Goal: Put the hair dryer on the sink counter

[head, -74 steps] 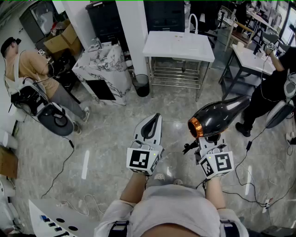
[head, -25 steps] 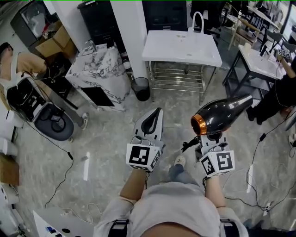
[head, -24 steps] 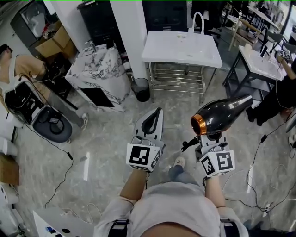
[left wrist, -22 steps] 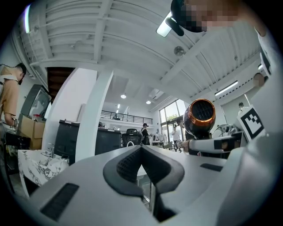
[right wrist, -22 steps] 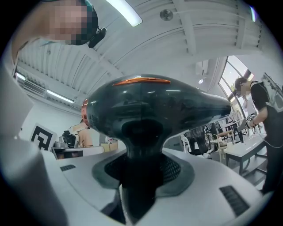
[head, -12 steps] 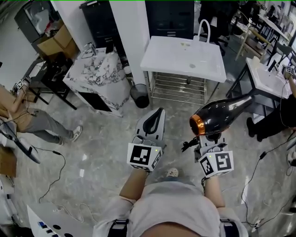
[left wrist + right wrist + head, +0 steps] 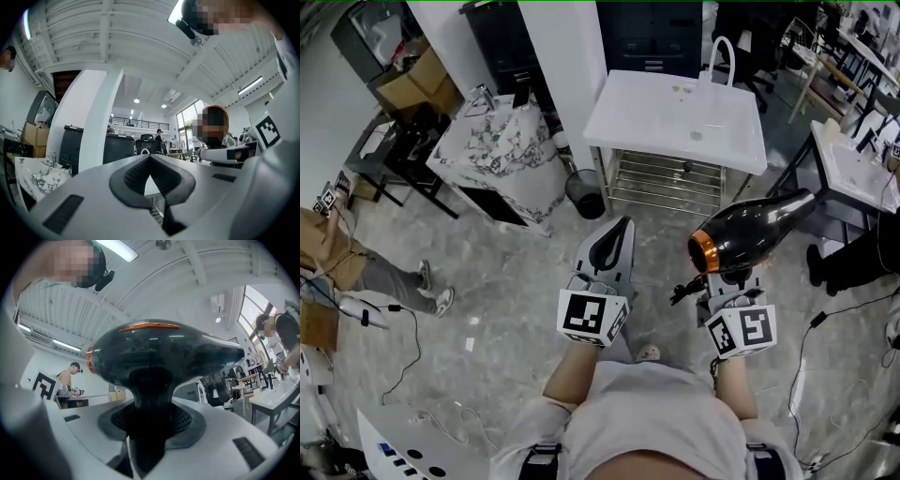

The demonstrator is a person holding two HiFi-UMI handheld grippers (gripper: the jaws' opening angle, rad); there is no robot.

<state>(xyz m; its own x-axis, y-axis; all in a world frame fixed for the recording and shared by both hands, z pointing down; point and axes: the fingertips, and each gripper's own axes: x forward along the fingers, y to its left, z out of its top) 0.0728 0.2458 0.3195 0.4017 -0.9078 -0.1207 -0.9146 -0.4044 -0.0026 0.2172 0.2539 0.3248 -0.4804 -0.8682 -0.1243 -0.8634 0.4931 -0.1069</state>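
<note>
Ahead, a white sink table is seen; the hair dryer is clamped by the right hand-held gripper, while the left hand-held gripper is closed on nothing.

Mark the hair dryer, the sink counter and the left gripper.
hair dryer (image 7: 755, 228): head view, black barrel.
sink counter (image 7: 649, 112): head view, bare white top.
left gripper (image 7: 620, 228): head view, closed jaw tips.

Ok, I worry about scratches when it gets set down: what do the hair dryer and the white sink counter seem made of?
The hair dryer looks like glossy black plastic: its shell throws sharp reflections. Its orange ring shines like metal, perhaps coated plastic. The sink counter looks like white ceramic or resin, smooth with a soft sheen. The rack under it looks like bare steel bars.
</note>
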